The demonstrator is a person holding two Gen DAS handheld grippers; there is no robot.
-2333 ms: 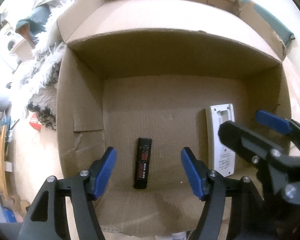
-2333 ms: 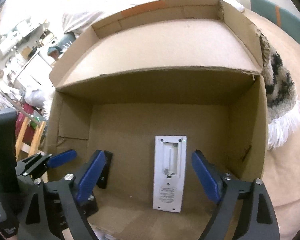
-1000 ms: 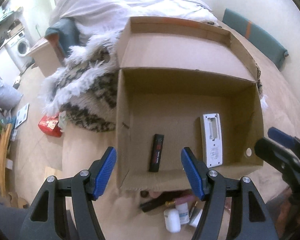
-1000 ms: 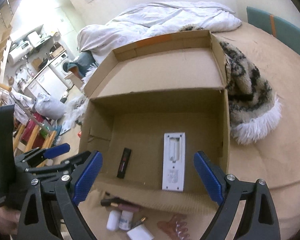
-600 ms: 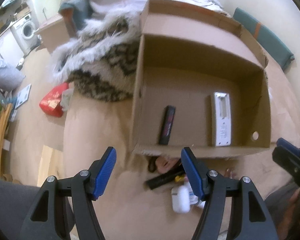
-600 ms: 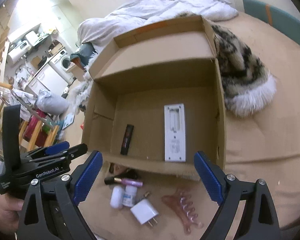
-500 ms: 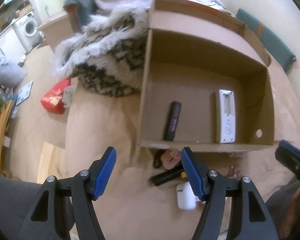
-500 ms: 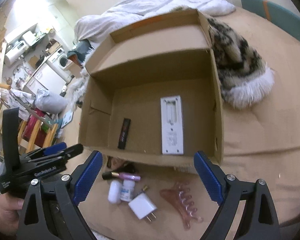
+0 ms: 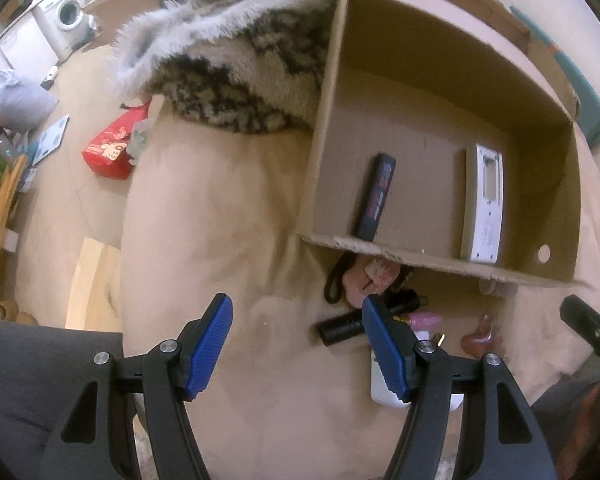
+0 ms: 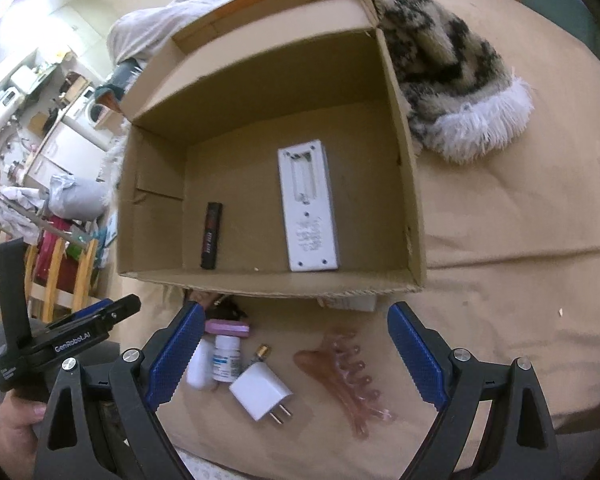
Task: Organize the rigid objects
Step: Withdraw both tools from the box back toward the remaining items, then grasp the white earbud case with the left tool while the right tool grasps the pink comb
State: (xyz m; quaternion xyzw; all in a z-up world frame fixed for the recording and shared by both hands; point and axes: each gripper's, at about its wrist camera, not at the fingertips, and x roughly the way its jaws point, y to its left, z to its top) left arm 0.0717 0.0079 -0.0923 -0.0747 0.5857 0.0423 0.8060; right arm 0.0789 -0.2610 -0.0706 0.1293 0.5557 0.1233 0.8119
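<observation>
Both claws apart, empty: left claw (image 9: 296, 350), right claw (image 10: 296, 356) above white plug charger (image 10: 261, 396); brown cardboard box (image 10: 414, 216) held black stick (image 10: 212, 236), white rectangular panel (image 10: 308, 208)

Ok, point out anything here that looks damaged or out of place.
The cardboard box has a ragged, torn front edge. The white panel inside shows an open cavity, apparently missing a cover. Small items like the charger plug lie scattered outside.

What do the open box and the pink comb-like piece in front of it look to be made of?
Box: corrugated cardboard, matte brown, with raw, frayed cut edges. Comb-like piece: probably translucent pink plastic or resin, glossy, with the bedcover tone showing through its teeth.
</observation>
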